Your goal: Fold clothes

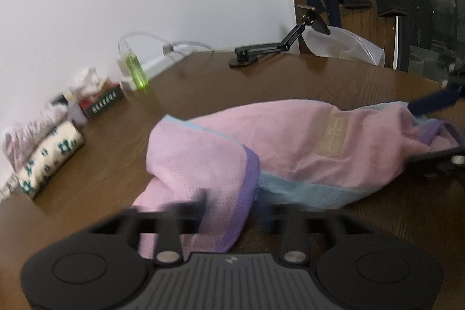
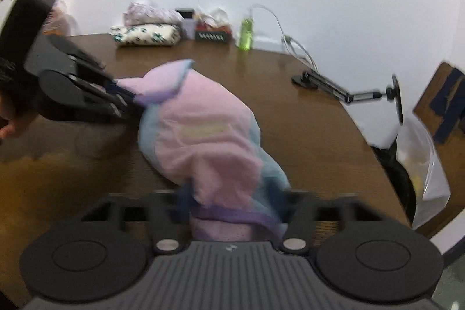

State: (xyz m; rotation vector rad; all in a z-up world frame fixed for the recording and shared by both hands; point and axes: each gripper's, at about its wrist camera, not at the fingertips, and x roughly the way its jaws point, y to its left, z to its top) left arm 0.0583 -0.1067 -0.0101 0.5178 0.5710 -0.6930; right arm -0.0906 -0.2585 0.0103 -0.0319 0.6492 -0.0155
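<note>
Big brown wooden table (image 1: 290,77) takes up most of both views, white wall behind. On it, mid-table, the pink garment (image 1: 290,141), mesh fabric with purple and light-blue trim and a pale patch on it. It is stretched between the two tools as a bunched, sagging hump, with a fair part of it still on the wood. Not flat, no clean fold lines visible, so I judge the fold unfinished (could be mid-fold or just being spread; blur makes it hard to say which).

The left gripper (image 1: 232,211) has its fingers on either side of the purple-hemmed corner, and the right-wrist view shows that end pinched and pulled into a point, so clenched on the cloth, I judge. The right gripper (image 2: 235,199) has the other hem end bunched between its fingers, and the garment looks tugged toward it, so grasping too, though motion blur softens the tips.

Left to do, by my reading: get it flat or doubled over neatly, edges aligned.

At the far wall edge sit a folded floral-print cloth (image 2: 145,35) with another patterned bundle on top (already-folded pieces, maybe). Smaller stuff: black phone-holder arm (image 1: 270,47), clear plastic bag (image 1: 343,45), tissue box (image 1: 101,103), green bottle (image 1: 136,70).
</note>
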